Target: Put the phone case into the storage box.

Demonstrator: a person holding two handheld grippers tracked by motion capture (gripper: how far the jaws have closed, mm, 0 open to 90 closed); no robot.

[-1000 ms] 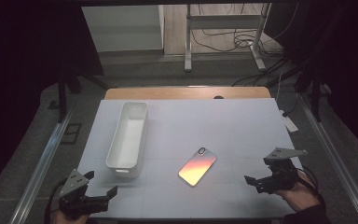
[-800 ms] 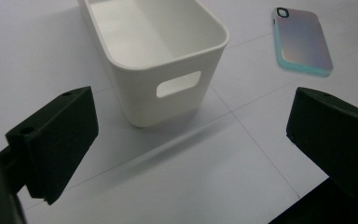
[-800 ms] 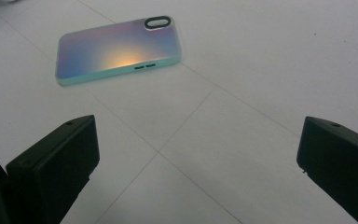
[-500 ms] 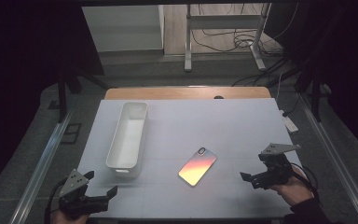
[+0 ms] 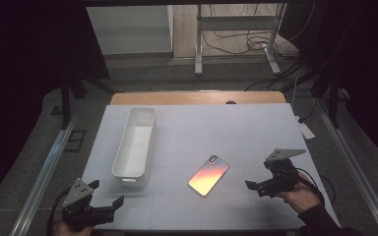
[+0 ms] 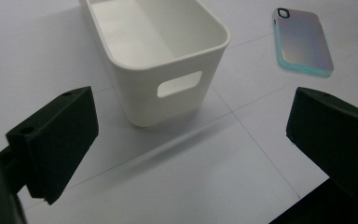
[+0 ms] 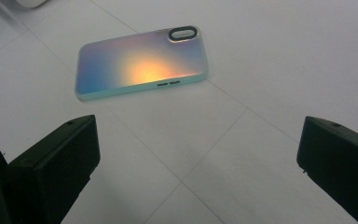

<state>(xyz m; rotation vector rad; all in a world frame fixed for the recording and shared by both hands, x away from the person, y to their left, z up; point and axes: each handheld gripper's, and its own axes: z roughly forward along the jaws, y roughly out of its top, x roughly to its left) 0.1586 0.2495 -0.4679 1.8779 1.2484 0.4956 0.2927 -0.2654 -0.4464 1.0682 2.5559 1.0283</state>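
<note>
Barely started imo: phone case flat on table, untouched. White bin empty. Right gripper near case, jaws apart; left gripper jaws apart too, holding nothing.

black blocky gripper jaws, grey three-cornered plates — dark sleeve

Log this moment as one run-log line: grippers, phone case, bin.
right gripper: open, facing phone case, apart | left gripper: open, near white bin, apart | phone case: flat on table, outside bin
</note>
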